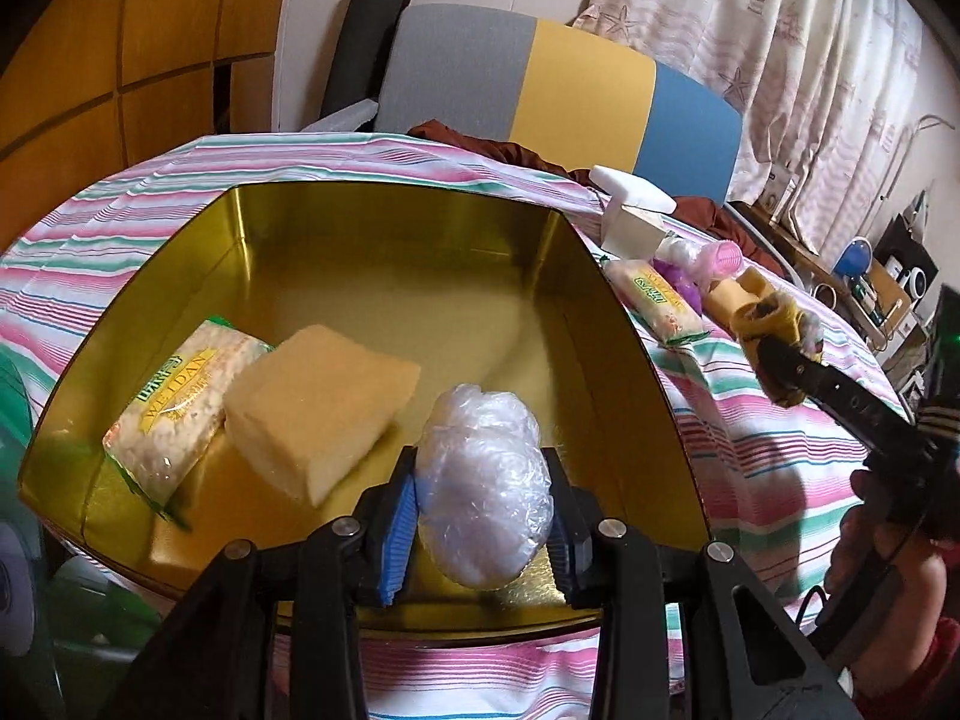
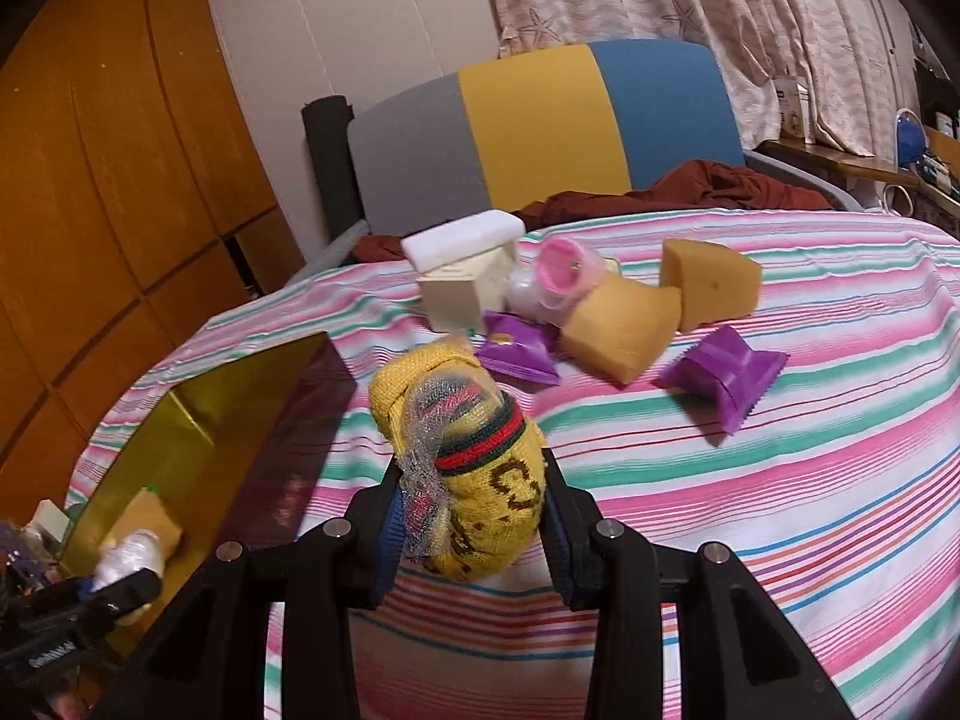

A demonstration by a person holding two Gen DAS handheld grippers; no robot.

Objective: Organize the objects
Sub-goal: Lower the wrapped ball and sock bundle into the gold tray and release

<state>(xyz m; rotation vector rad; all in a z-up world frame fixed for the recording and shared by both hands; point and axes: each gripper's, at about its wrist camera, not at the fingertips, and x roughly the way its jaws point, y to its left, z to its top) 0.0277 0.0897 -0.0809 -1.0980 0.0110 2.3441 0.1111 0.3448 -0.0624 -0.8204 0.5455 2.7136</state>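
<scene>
**Both grippers loaded; tin part filled**

Left gripper (image 1: 483, 501): its blue pads are pressed against the sides of a crumpled clear plastic ball (image 1: 487, 483). The ball hangs over the near part of the gold tin (image 1: 384, 222), inside its walls; whether it touches the floor of the tin cannot be told.

Within the tin, left of the ball, a yellow sponge (image 1: 321, 405) lies on the floor, touching a snack pack (image 1: 180, 405) at the left wall. The rest of the tin floor is bare metal.

Right gripper (image 2: 471, 516): its jaws pinch a rolled yellow sock (image 2: 480, 480) with a red and green band and a scrap of mesh on it. The sock is held clear above the striped sheet (image 2: 750, 480), just right of the tin's outer wall.

Beyond the sock, on the sheet, lie two purple packets (image 2: 723, 375), two more sponge pieces (image 2: 708, 279), a pink roller (image 2: 567, 270) and a white box (image 2: 468, 282) with its lid tilted open, all clustered close together. A second snack pack (image 1: 657, 300) lies just outside the tin's right wall.

Farther back a rust-brown cloth (image 2: 708, 186) is heaped against a headboard (image 2: 540, 126) in grey, yellow and blue. Curtains (image 2: 690, 6) hang behind.
</scene>
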